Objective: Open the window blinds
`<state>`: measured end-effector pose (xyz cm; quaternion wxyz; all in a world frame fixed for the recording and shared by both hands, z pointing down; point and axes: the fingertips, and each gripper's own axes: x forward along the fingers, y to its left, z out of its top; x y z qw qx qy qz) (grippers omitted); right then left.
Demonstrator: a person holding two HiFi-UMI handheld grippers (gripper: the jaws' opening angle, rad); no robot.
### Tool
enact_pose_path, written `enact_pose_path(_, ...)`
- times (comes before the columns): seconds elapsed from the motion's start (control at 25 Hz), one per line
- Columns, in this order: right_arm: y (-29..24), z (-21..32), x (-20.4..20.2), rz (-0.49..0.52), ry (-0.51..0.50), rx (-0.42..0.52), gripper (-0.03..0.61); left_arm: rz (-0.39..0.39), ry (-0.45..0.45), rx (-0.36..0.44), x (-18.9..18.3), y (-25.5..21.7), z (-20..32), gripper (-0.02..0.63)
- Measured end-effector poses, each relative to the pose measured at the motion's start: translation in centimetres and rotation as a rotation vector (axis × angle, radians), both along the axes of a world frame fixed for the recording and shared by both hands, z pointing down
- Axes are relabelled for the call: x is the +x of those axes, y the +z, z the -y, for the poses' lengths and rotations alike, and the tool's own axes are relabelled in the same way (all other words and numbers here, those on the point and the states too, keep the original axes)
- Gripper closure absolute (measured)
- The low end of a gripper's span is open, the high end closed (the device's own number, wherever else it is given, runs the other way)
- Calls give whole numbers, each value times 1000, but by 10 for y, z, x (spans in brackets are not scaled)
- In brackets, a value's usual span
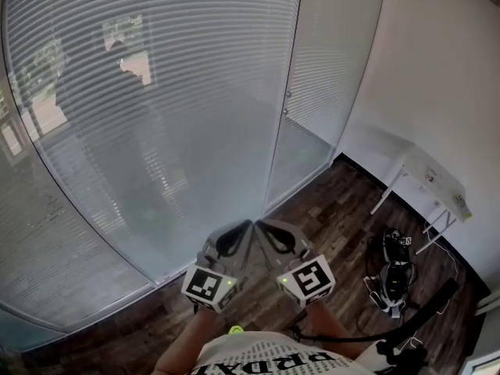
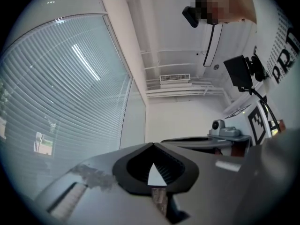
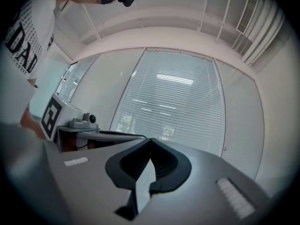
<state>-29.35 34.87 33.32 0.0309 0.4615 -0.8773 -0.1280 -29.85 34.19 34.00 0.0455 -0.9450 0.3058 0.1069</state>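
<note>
The left gripper (image 1: pixel 247 225) and the right gripper (image 1: pixel 261 226) are held out side by side, their tips angled toward each other and nearly meeting. Each pair of jaws is pressed together and empty. The bare left forearm (image 1: pixel 181 351) and right forearm (image 1: pixel 332 333) trail behind them.

left gripper (image 1: pixel 247 225), right gripper (image 1: pixel 260 225) before lowered blinds (image 1: pixel 156 92)

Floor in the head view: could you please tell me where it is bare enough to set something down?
Bare: the floor strip along the blinds, ahead of the left gripper and right gripper, up to the corner. Crowded: on the right, black gear and cables beside the white table.
</note>
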Motion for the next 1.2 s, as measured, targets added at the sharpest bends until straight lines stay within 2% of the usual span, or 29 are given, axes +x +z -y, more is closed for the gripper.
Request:
enact_pose_path(0.32, 8, 37, 2, -13, -3, -35, 571, -7, -3, -45, 2, 10, 35, 624)
enact_pose_path(0.48, 20, 67, 19, 21, -13, -72, 571, 9, -33, -69, 18, 17, 66, 624)
enact_pose_path(0.68, 16, 105, 39, 29, -36, -67, 571, 20, -51, -57, 38, 13, 103, 624)
enact_pose_path(0.8, 6, 123, 61, 34, -47, -59, 571, 29, -60, -47, 60, 3, 121, 624)
enact_pose_path(1.0, -1, 173, 123, 71, -54, -59, 571, 48, -78, -47, 121, -1, 170, 624)
enact_pose_path(1.2, 0, 205, 156, 40, -64, -52, 571, 52, -121, -48, 152, 1, 203, 624)
